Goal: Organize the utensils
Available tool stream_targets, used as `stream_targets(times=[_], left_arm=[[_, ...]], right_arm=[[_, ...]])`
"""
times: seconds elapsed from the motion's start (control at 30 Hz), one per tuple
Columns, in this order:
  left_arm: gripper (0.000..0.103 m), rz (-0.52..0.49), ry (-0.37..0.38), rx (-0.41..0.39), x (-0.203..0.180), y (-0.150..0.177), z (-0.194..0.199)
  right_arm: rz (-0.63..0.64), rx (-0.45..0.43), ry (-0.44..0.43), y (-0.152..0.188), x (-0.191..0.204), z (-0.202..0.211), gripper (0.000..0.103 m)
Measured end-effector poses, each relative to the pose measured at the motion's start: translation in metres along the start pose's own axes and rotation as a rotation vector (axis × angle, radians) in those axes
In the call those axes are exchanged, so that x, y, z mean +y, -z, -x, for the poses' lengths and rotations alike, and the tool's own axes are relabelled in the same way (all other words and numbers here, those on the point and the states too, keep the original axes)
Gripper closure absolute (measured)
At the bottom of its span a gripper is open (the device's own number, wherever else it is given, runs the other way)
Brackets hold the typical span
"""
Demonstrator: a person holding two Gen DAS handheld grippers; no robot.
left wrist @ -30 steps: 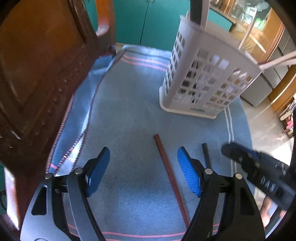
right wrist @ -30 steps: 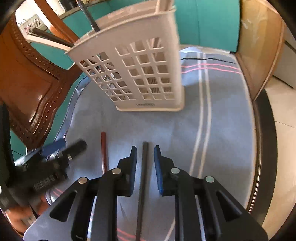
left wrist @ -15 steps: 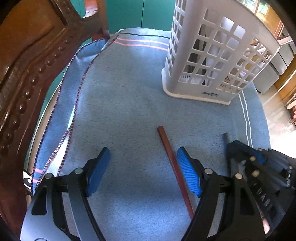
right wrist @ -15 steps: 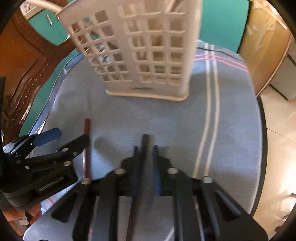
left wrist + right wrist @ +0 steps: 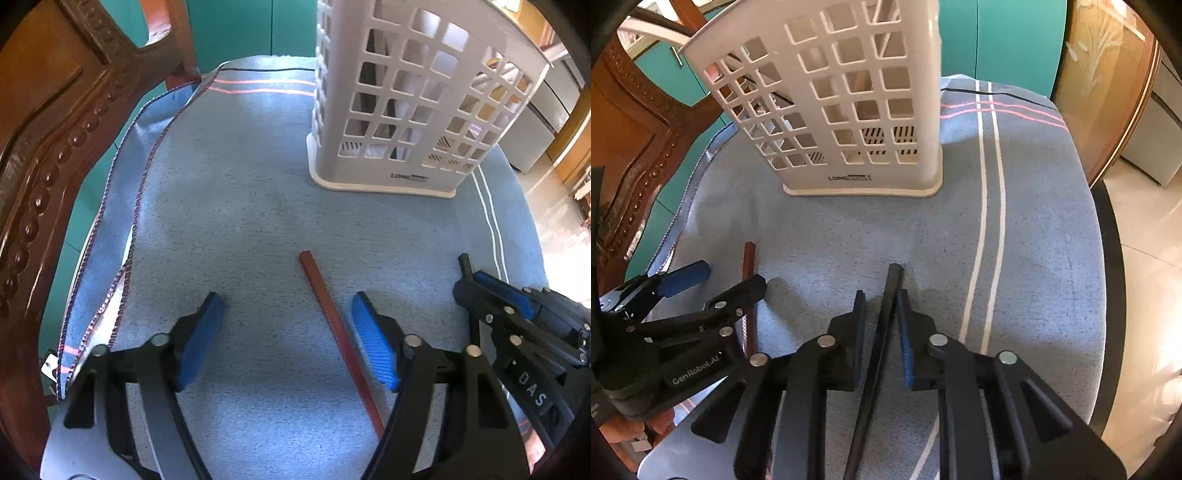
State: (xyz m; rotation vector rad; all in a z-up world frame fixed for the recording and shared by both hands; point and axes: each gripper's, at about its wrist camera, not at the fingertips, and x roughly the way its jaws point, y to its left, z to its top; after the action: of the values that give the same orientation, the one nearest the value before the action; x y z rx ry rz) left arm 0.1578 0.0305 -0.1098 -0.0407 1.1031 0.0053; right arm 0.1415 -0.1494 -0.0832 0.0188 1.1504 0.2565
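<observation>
A reddish-brown chopstick (image 5: 332, 325) lies on the blue cloth between my left gripper's (image 5: 287, 299) jaws, close to the right pad. The jaws are closing, but neither pad touches it. A black chopstick (image 5: 882, 332) lies between my right gripper's (image 5: 882, 293) jaws, which are opening. It rests along the right pad, with a gap at the left pad. The white lattice basket (image 5: 388, 110) stands upright behind both and holds several utensils. The right gripper (image 5: 480, 291) and the black chopstick's tip (image 5: 463, 264) show at the right of the left wrist view. The right wrist view shows the left gripper (image 5: 727, 277), the reddish chopstick (image 5: 749, 258) and the basket (image 5: 842, 110).
A blue striped cloth (image 5: 240, 184) covers the round table, whose dark rim (image 5: 1108, 258) shows at the right. A carved wooden chair (image 5: 44, 147) stands close on the left. Teal cabinet doors (image 5: 240, 26) are behind, and tiled floor (image 5: 1145, 221) lies to the right.
Both grippers have sunk closer to the cloth. The right jaws pinched the black chopstick, then parted slightly. The left jaws have narrowed a little around the reddish chopstick.
</observation>
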Motion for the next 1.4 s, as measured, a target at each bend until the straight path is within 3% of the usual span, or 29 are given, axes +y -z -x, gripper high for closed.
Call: stream_targets(times=[0.07, 0.33, 0.53, 0.8, 0.93, 1.07, 1.2, 1.4], left_arm=[[0.051, -0.016, 0.021, -0.008, -0.002, 0.001, 0.002], [0.088, -0.048, 0.103, 0.0, -0.007, 0.009, 0.012], [0.088, -0.053, 0.106, -0.006, -0.011, 0.014, 0.016], [0.085, -0.095, 0.072, -0.078, -0.008, 0.009, 0.01], [0.078, -0.117, 0.054, -0.073, -0.013, 0.004, 0.008], [0.06, -0.131, 0.012, -0.072, -0.016, -0.001, 0.005], [0.059, -0.131, 0.028, -0.067, -0.012, 0.002, 0.006], [0.053, -0.139, 0.014, -0.072, -0.01, 0.005, 0.006]], right_arm=[[0.002, -0.006, 0.007, 0.0, -0.001, 0.0, 0.086], [0.006, -0.026, 0.013, -0.003, 0.003, -0.003, 0.088], [-0.002, -0.025, -0.004, -0.003, -0.001, -0.004, 0.091], [-0.002, -0.033, 0.009, -0.001, -0.006, 0.0, 0.09], [0.009, -0.04, 0.02, -0.002, -0.006, -0.001, 0.09], [0.036, -0.038, 0.051, -0.005, -0.001, -0.005, 0.09], [0.049, -0.032, 0.071, -0.008, 0.004, -0.007, 0.089], [0.062, -0.029, 0.07, -0.01, 0.011, -0.009, 0.077]])
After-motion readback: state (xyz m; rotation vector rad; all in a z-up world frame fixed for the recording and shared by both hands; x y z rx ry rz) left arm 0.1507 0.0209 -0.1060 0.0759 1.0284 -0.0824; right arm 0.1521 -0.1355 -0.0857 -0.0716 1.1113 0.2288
